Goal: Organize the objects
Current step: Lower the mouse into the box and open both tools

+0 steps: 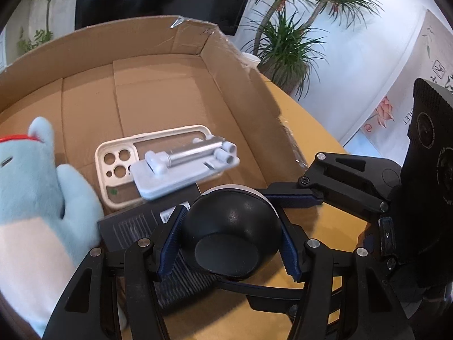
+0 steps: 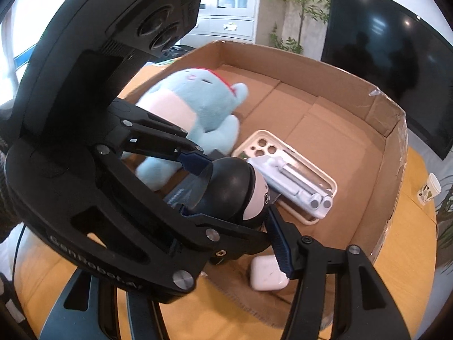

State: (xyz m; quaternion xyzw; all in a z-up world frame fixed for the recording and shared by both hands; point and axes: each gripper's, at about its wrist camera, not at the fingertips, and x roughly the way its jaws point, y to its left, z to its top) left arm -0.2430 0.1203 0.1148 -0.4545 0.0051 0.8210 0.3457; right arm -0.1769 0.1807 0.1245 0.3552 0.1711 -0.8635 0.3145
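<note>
My left gripper (image 1: pixel 230 235) is shut on a round black and white toy (image 1: pixel 230 226) and holds it above the near side of the cardboard box (image 1: pixel 170 42). The toy also shows in the right wrist view (image 2: pixel 235 189), where the left gripper (image 2: pixel 229 187) grips it. My right gripper (image 1: pixel 294 195) reaches in from the right, one finger close to the toy; I cannot tell its state. Inside the box lie a blue plush (image 2: pixel 195 104), a cream phone case (image 1: pixel 119 167), a pale blue phone stand (image 1: pixel 184 170), a black flat box (image 1: pixel 130 226) and a white earbud case (image 2: pixel 266 274).
The box sits on a yellow round table (image 2: pixel 410 243). A paper cup (image 2: pixel 430 188) stands on the table beyond the box. Potted plants (image 1: pixel 288 45) and a dark screen (image 2: pixel 396 45) stand behind.
</note>
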